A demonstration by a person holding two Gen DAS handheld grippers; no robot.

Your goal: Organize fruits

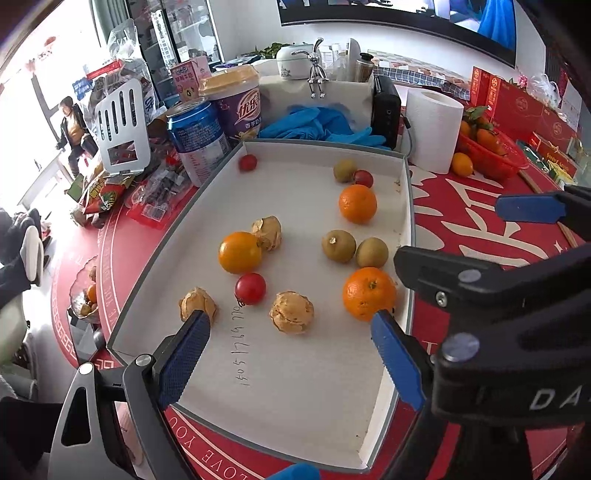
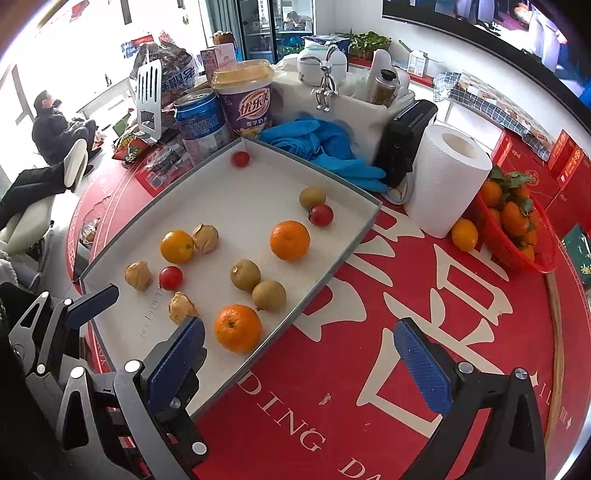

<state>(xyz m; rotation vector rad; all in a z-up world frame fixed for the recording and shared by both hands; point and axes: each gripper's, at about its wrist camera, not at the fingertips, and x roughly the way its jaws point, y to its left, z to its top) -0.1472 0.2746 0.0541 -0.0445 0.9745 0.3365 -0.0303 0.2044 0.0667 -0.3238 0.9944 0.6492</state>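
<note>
Two oranges point(image 1: 368, 293) beyond left tool point(image 1: 288, 354)

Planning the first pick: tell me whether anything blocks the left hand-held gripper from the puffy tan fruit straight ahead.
Nothing visible does. The left hand-held gripper, open, faces the tan fruit across bare tray floor.

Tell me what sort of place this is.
Probably a home living room: a cluttered table with a red printed cloth, a large wall screen, and a person lounging by bright windows. Snacks and a paper towel roll crowd the table.
</note>
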